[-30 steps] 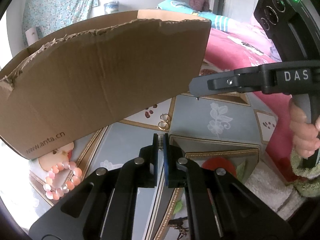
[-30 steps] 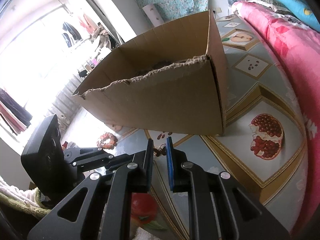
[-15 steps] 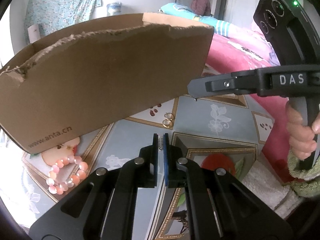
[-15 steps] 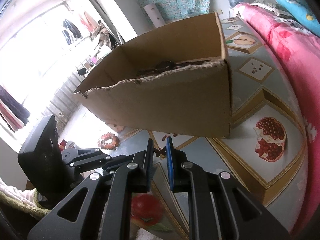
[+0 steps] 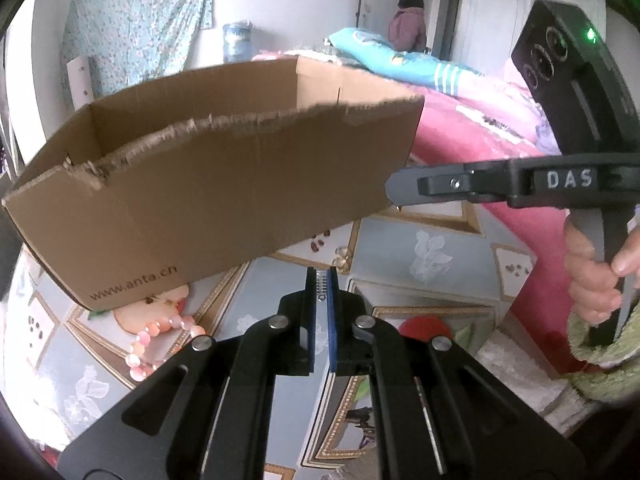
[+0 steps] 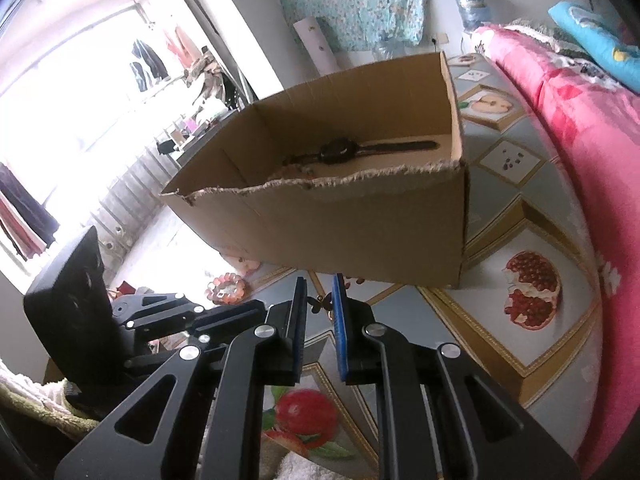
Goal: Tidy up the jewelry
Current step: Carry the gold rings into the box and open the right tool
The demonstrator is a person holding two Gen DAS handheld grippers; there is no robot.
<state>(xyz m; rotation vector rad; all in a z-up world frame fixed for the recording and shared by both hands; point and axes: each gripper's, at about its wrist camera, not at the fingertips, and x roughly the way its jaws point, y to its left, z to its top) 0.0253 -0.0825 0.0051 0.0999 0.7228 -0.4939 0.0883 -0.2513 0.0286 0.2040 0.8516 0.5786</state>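
the brown corrugated cardboard box [image 6: 352, 224] is matt, its torn rim rough and fibrous. the pink bead bracelet [image 5: 154, 344] at its seven o'clock looks glossy. the fruit-printed mat [image 6: 516, 344] is smooth; the black plastic tool [image 5: 322, 300] has shiny metal screws.

cardboard box [image 6: 360, 232]: one
watch [image 6: 340, 151], in the box: one
pink bead bracelet [image 5: 160, 340]: one
gold rings [image 5: 341, 257]: a small cluster, number unclear
grippers: two

Cardboard box [image 6: 360, 232] on the patterned mat [image 6: 516, 344], a watch [image 6: 340, 150] inside near its far wall; bead bracelet [image 6: 228, 289] on the mat at the box's near left corner, small rings [image 5: 342, 256] before its front wall, bed [image 6: 580, 132] along the right.
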